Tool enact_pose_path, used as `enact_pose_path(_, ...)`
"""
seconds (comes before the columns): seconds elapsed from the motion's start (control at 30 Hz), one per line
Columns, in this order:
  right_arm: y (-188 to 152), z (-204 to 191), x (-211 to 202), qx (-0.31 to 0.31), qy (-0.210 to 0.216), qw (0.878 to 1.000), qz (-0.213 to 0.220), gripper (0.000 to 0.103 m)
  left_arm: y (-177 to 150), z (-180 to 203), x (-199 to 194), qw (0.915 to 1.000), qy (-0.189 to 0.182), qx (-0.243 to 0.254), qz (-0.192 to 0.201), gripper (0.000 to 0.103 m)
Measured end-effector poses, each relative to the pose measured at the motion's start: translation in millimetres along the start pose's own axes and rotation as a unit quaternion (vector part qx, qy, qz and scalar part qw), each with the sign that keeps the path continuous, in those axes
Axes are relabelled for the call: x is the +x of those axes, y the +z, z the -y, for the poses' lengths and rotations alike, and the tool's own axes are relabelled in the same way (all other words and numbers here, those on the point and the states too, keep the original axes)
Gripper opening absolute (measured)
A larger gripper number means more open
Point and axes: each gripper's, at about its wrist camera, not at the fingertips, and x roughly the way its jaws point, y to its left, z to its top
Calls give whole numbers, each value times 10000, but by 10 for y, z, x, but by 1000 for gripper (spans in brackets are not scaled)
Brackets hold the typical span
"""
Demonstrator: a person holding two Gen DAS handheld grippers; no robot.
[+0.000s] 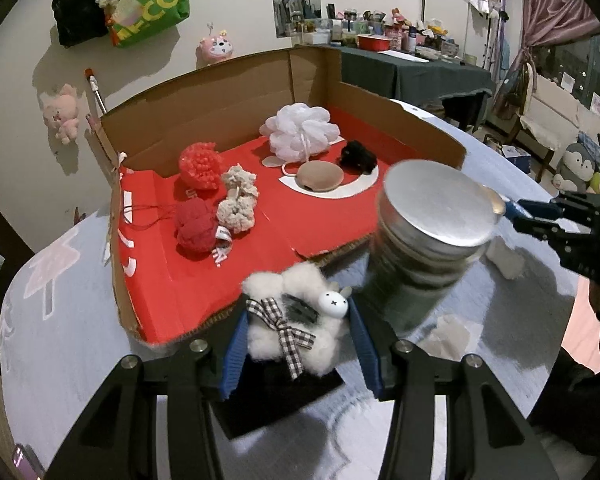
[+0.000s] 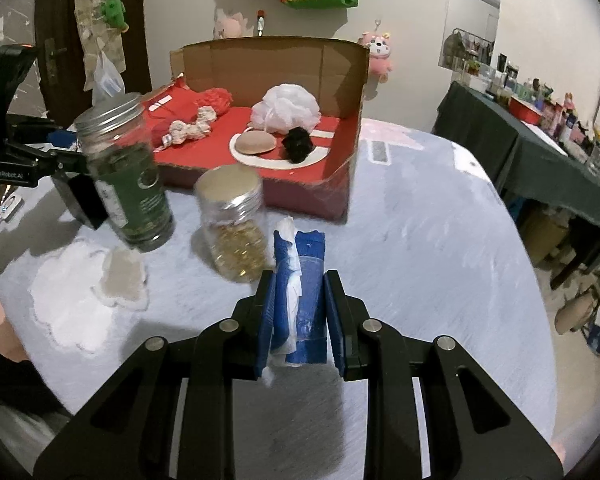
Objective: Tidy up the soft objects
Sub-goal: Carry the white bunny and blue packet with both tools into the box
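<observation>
Fluffy white plush (image 1: 290, 320) sits clamped in the left gripper (image 1: 296, 334), just before the red-lined box (image 1: 204, 276); the right gripper (image 2: 300, 300) pinches what looks like tissue (image 2: 292, 280).

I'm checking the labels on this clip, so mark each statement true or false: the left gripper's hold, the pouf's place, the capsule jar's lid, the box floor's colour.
1. The left gripper grips a white fluffy clip with a plaid bow. True.
2. The white bath pouf lies on the table outside the box. False: it sits inside the cardboard box.
3. The jar of yellow capsules has a silver lid. True.
4. The box's floor is blue. False: it is red.
</observation>
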Motion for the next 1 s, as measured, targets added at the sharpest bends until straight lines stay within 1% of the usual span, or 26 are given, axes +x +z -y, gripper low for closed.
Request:
enact_pose_path(0.13, 183, 89, 14, -199, -66, 9998, 55, 23, 111, -94, 74, 9999, -108, 57, 4, 50)
enact_pose_path(0.2, 302, 126, 24, -294, -36, 9995, 92, 23, 171, -138, 109, 9999, -73, 70, -10, 50)
enact_pose_path(0.3, 484, 169, 69, -376, 138, 9991, 101, 23, 273, -219, 153, 9998, -158, 82, -9, 50)
enact_pose_path(0.37, 606, 175, 130, -434, 325, 9985, 68, 23, 346, -275, 189, 9998, -168, 118, -6, 50)
enact_pose_path(0.5, 819, 146, 321, -521, 686, 9962, -83, 23, 508, -386, 294, 9991, -409, 136, 18, 50)
enact_pose_path(0.57, 938, 122, 463, -543, 917, 9941, -224, 23, 592, -407, 368, 9982, -577, 185, 25, 50)
enact_pose_path(0.63, 1017, 83, 564, -587, 1033, 9924, -320, 23, 676, -410, 465, 9965, -808, 231, -23, 50)
enact_pose_path(0.77, 1180, -11, 817, -734, 1262, 9872, -647, 23, 814, -377, 710, 9925, -1146, 302, -281, 50)
enact_pose_path(0.83, 1232, -55, 931, -792, 1272, 9852, -827, 23, 859, -375, 829, 9911, -1228, 264, -432, 50)
enact_pose_path(0.87, 1267, -87, 1025, -832, 1279, 9832, -1005, 23, 882, -370, 904, 9904, -1244, 273, -545, 50)
enact_pose_path(0.93, 1288, -117, 1136, -902, 1211, 9810, -1215, 23, 896, -355, 1003, 9904, -1179, 328, -646, 50)
enact_pose_path(1.0, 1307, -152, 1258, -967, 1205, 9773, -1453, 23, 903, -345, 1098, 9885, -1234, 350, -796, 50)
